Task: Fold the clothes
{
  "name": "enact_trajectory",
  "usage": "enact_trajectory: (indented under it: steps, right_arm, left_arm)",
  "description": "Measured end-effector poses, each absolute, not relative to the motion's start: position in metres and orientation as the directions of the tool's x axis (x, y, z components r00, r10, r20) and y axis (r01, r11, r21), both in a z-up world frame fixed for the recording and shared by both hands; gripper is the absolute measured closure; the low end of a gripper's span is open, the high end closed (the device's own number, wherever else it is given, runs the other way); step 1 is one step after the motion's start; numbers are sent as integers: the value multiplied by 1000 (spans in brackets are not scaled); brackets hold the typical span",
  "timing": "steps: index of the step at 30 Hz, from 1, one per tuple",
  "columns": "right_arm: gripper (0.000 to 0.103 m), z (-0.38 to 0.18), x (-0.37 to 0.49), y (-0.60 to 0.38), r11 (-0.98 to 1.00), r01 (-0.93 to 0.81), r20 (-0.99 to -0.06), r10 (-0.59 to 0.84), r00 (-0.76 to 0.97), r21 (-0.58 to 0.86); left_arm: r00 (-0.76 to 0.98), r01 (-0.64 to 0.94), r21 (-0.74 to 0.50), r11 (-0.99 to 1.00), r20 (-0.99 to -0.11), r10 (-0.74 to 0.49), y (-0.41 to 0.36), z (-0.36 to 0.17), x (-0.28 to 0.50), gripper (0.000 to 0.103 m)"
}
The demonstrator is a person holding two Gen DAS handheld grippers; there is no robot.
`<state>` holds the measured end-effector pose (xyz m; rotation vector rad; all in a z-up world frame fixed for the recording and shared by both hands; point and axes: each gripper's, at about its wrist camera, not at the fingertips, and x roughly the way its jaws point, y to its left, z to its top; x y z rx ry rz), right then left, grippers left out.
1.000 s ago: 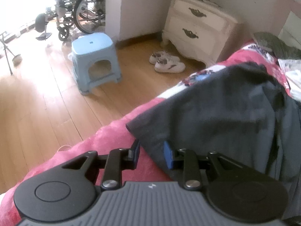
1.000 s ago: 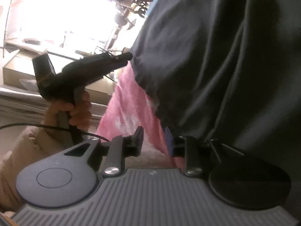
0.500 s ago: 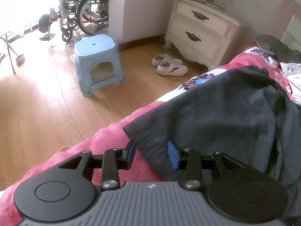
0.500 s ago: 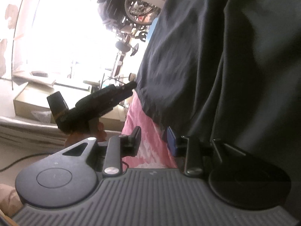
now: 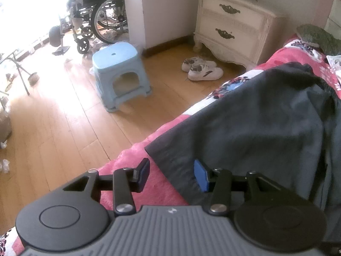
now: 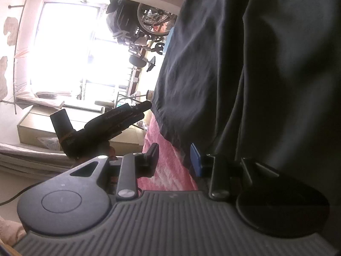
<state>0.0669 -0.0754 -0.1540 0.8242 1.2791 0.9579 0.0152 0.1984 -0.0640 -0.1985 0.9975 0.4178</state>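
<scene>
While your dark garment (image 5: pixel 266 123) lies spread on the pink bedspread (image 5: pixel 132 157), the wooden floor (image 5: pixel 64 117) beyond carries a wheelchair (image 5: pixel 96 15), a blue stool (image 5: pixel 119 72), white sneakers (image 5: pixel 202 69) and a cream nightstand (image 5: pixel 234 23). Your left gripper (image 5: pixel 171 175) gapes wide astride the garment's corner hem, gripping nothing. Your right gripper (image 6: pixel 174 160) is likewise spread at the cloth edge, empty.

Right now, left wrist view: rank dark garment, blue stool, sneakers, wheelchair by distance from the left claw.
1. Dark garment: on the bed, its hem between the open left claw fingers.
2. Blue stool: floor, ahead-left.
3. Sneakers: by the nightstand.
4. Wheelchair: far back-left.
</scene>
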Motion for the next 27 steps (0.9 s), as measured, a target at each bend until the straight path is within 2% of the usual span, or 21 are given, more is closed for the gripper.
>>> enact_trajectory:
  steps: [8, 13, 21, 27]
  right_arm:
    - [70, -164, 64, -62, 424, -101, -426, 905, 6, 900]
    - [71, -169, 60, -49, 489, -152, -500, 865, -43, 859]
    - [72, -155, 50, -16, 541, -304, -594, 797, -111, 784]
    - [71, -145, 46, -9, 508, -339, -581, 798, -161, 792]
  left_arm:
    - [438, -413, 66, 908, -860, 261, 192, -73, 18, 55]
    - [419, -401, 84, 912, -868, 264, 188, -78, 18, 55]
    - [394, -386, 106, 916, -879, 268, 182, -85, 19, 46]
    - [379, -395, 117, 911, -883, 278, 183, -86, 21, 41]
